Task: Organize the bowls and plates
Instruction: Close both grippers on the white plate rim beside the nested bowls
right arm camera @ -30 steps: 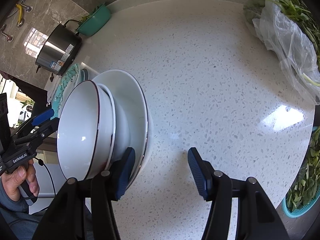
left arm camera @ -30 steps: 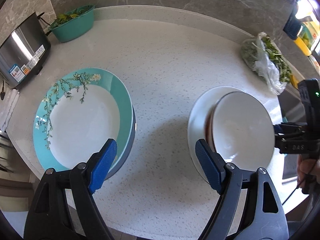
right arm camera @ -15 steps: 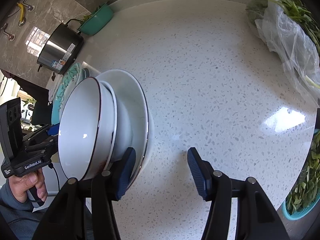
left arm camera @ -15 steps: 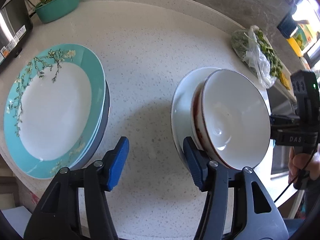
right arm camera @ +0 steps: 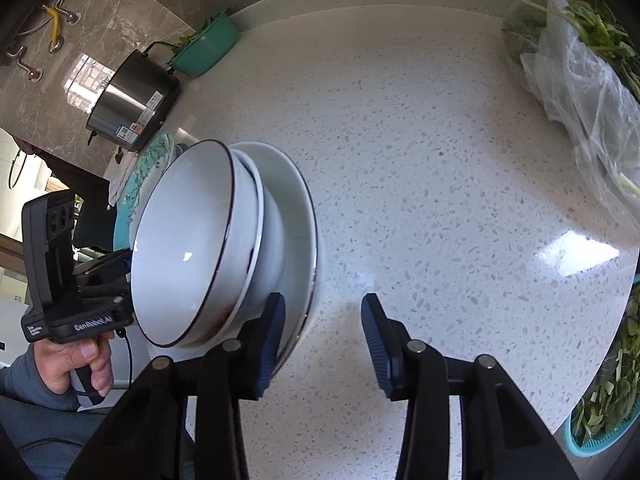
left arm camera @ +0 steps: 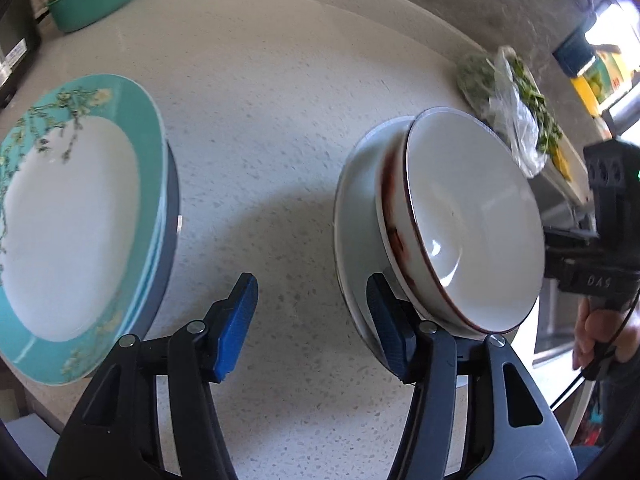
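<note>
Left wrist view: the left hand-held gripper (left arm camera: 312,320) is spread wide and grasps nothing, its blue ribbed pads over bare speckled stone table (left arm camera: 260,120). Its right-side pad sits against the rim of the wide white plate (left arm camera: 352,208), which carries two nested glossy white bowls (left arm camera: 472,220) with thin dark rims. Well apart to the left lies a teal-banded plate (left arm camera: 72,220) with a blossom pattern, stacked on others and cut off by the frame edge. A plastic bag of greens (left arm camera: 516,112) lies behind the bowls.

Right wrist view: the right hand-held gripper (right arm camera: 324,340) is likewise released, one pad just beside the white plate's (right arm camera: 300,216) edge, the other over open table (right arm camera: 420,160). The bowls (right arm camera: 192,240) hide most of the left tool. A steel pot (right arm camera: 132,112) stands far back.
</note>
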Demonstrator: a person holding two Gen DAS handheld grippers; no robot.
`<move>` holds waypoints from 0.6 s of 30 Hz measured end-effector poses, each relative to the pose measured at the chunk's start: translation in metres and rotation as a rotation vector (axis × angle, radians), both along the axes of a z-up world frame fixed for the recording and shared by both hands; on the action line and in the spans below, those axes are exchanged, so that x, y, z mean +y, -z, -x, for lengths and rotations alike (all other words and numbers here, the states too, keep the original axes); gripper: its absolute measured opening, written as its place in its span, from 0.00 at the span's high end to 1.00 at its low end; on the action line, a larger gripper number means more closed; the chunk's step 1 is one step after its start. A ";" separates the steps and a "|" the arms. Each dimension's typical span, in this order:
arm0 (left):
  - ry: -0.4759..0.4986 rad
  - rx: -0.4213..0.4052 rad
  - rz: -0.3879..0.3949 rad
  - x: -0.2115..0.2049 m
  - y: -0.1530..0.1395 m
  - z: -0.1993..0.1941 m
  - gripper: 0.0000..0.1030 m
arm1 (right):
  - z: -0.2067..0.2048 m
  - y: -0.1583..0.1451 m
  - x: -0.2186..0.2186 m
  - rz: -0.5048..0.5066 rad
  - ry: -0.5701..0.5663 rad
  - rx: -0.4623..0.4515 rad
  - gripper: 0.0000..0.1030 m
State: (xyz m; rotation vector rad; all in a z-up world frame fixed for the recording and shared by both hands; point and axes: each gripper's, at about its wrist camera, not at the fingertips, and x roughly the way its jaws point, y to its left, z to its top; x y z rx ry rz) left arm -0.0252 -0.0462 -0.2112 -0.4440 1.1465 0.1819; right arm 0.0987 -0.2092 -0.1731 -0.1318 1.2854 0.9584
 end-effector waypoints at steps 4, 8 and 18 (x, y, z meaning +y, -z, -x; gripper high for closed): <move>0.007 -0.021 0.007 -0.002 0.002 -0.006 0.60 | -0.001 0.001 0.002 -0.004 -0.001 0.003 0.58; -0.009 -0.037 0.026 0.002 0.003 -0.013 0.62 | -0.001 0.004 0.003 -0.013 0.004 0.014 0.58; 0.014 -0.007 0.056 0.003 0.011 -0.026 0.58 | -0.007 0.003 0.007 0.013 0.040 0.011 0.58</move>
